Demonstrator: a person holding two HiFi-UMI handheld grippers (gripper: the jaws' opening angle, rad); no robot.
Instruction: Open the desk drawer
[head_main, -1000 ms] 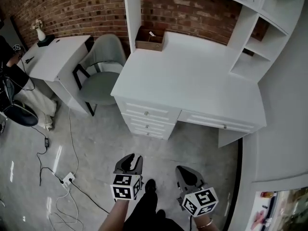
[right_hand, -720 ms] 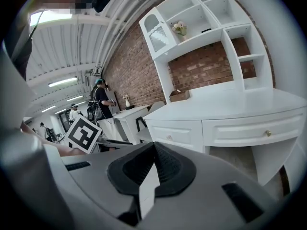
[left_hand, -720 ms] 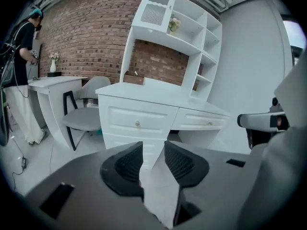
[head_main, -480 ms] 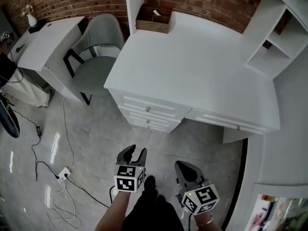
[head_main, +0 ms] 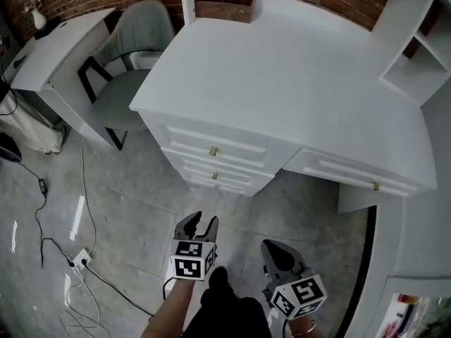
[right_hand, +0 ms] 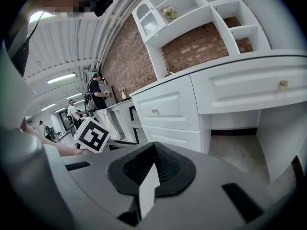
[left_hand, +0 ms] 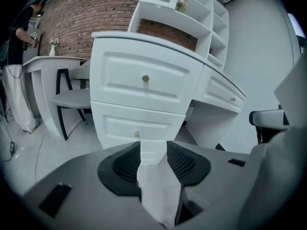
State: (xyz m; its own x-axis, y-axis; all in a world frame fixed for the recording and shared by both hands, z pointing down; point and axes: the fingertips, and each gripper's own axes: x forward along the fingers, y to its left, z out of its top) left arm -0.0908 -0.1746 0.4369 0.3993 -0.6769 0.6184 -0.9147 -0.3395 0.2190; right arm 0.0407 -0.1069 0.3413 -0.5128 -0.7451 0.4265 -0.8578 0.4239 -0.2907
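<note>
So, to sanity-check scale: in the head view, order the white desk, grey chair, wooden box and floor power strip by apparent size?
1. white desk
2. grey chair
3. wooden box, partly cut off at the top edge
4. power strip

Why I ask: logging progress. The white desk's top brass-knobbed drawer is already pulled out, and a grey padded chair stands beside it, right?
No: the left gripper view shows the top brass-knobbed drawer shut, its front flush. The grey padded chair stands beside the white desk.
</note>
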